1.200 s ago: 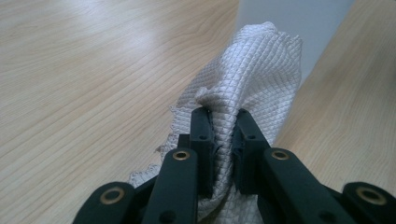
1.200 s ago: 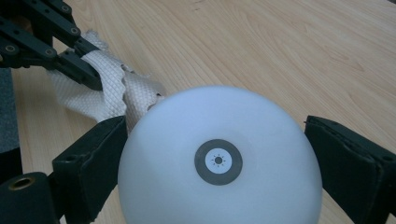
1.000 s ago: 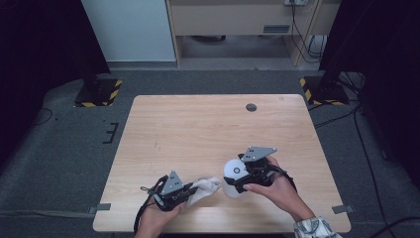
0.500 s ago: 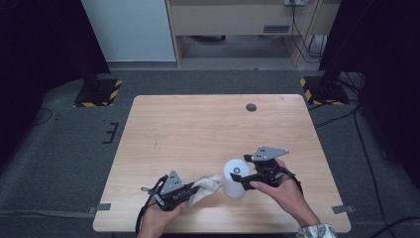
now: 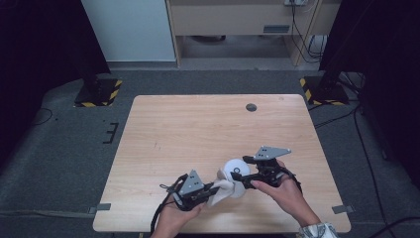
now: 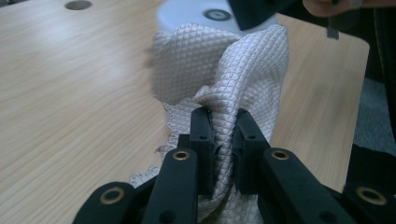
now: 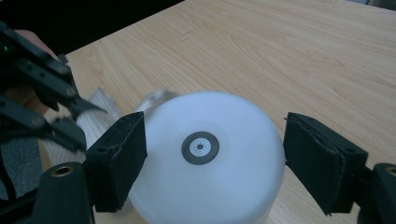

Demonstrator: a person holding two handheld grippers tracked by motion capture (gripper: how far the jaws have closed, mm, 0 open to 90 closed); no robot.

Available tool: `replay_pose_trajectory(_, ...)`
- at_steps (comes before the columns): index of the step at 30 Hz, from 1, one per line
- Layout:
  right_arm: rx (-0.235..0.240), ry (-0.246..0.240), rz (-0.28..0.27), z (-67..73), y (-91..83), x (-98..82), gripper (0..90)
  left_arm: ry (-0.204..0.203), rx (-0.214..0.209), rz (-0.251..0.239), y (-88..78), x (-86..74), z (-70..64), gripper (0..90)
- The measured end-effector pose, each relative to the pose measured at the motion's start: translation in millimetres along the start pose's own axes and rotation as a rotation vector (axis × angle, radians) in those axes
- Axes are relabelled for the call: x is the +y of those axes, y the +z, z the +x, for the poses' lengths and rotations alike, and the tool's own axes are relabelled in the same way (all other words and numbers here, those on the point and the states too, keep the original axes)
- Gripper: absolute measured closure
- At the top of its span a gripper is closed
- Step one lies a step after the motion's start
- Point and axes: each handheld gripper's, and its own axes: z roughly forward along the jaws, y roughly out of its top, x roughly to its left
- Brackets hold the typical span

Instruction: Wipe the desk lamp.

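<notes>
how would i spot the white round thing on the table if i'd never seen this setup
Start at the near edge of the wooden table, between the person's two hands. The white cylinder stands there, beside the quilted cloth. It alone is smooth and round, with a dark ring on top.

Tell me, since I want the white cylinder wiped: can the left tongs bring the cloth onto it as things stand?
Probably yes: the left tongs grip the cloth, which already lies against the white cylinder, nothing between.

Both my hands enter from the bottom edge of the high view. My left gripper (image 5: 214, 187), lower centre, jaws clamped tight, points right. My right gripper (image 5: 236, 174) points left toward it; jaws just been closing, pads apart.
</notes>
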Motion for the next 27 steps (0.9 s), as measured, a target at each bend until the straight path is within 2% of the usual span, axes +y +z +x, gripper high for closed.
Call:
replay_pose_trajectory(3, -0.001, -0.002, 0.001, 0.1, 0.0, 0.2, 22.5, 0.016, 0.012, 0.045, 15.2, -0.9, -3.5, 80.1)
replay_pose_trajectory(6, -0.005, -0.005, 0.002, 0.4, 0.0, 0.6, 22.6, 0.002, 0.013, 0.08, 25.8, -4.8, -1.0, 80.1)
replay_pose_trajectory(9, -0.009, -0.008, 0.004, 0.0, -0.2, 1.0, 22.7, -0.01, 0.012, 0.09, 28.2, -7.1, 0.5, 80.1)
replay_pose_trajectory(11, -0.009, -0.008, 0.005, 0.1, -0.2, 1.2, 22.7, -0.004, 0.006, 0.076, 25.9, -5.1, -1.1, 80.2)
replay_pose_trajectory(16, -0.011, -0.006, 0.005, 0.3, 0.0, 1.3, 22.7, -0.007, -0.003, -0.021, 8.5, 13.3, -4.1, 80.2)
replay_pose_trajectory(20, -0.011, -0.007, 0.008, 0.3, 0.0, 1.7, 22.7, 0.0, -0.009, -0.031, 7.7, 16.2, -5.8, 80.2)
replay_pose_trajectory(23, -0.011, -0.006, 0.009, 0.2, 0.0, 1.9, 22.7, -0.004, -0.014, 0.001, 15.3, 10.0, -6.3, 80.2)
replay_pose_trajectory(27, -0.013, -0.006, 0.008, 0.2, 0.2, 2.0, 22.7, 0.006, 0.002, 0.087, 28.9, -3.0, -4.1, 80.1)
